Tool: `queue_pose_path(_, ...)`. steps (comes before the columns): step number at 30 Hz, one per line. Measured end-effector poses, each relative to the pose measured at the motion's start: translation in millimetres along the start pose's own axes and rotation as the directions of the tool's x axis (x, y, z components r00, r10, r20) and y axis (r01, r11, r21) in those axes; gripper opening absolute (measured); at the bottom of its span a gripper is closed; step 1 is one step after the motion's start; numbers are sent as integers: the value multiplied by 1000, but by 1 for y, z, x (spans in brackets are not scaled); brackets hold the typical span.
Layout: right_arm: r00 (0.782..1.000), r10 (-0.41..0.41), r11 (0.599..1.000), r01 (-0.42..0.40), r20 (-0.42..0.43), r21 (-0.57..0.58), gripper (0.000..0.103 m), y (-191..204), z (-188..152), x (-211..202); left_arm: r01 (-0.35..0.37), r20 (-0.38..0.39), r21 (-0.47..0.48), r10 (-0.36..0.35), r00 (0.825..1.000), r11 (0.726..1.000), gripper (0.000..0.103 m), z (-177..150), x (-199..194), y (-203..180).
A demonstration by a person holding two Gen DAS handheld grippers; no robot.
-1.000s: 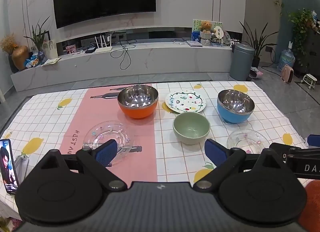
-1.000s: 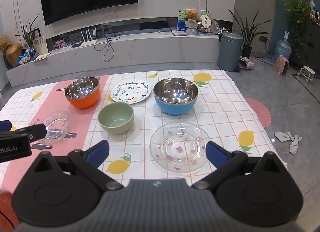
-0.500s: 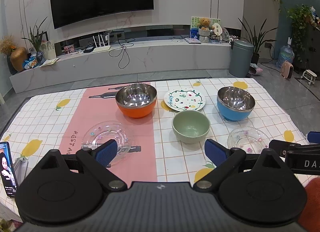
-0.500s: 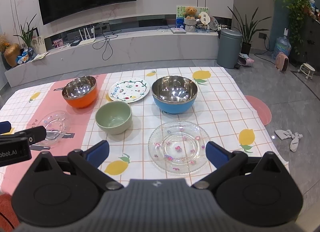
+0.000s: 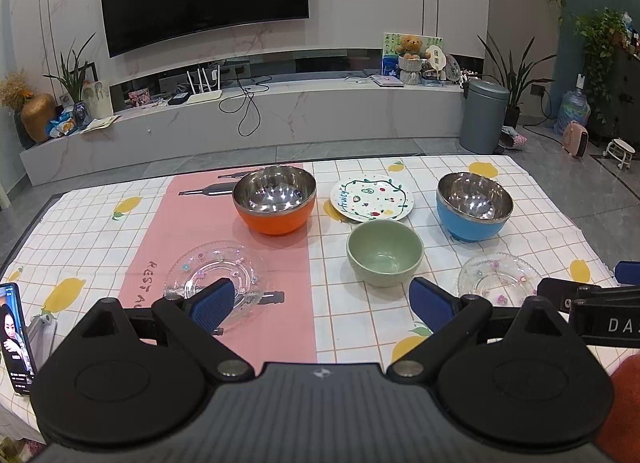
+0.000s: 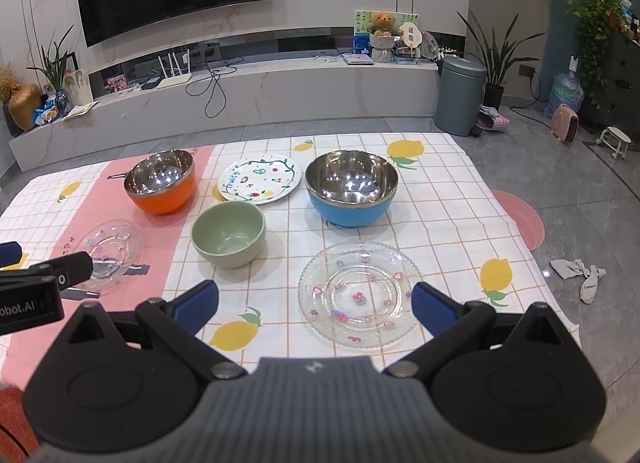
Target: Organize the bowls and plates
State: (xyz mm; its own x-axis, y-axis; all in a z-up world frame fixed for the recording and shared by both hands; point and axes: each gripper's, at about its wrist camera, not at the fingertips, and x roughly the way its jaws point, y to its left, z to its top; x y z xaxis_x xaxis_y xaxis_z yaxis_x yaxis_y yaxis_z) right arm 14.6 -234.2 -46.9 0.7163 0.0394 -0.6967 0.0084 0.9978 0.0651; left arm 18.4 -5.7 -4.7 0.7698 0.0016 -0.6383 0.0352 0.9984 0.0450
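Even, bright indoor light from overhead; white glints speckle the steel inside the orange bowl (image 5: 274, 198) and blue bowl (image 6: 352, 183). Sharp focus throughout. Fisheye bending toward 3 and 9 o'clock edges.

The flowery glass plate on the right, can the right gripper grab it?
Probably yes. The glass plate lies alone right ahead of the open right gripper, with nothing stacked on it or between them.

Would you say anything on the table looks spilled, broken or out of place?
Nothing stands out: the orange bowl, blue bowl, green bowl, painted plate and both glass plates sit upright, empty and apart.
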Motion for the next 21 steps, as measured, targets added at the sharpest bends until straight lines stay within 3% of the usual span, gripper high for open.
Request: queue_pose_path(21, 1000, 7, 1000, -7, -2, -1, 100, 2, 1, 1, -3, 0, 2, 3, 1000, 1000, 103, -1, 0, 1)
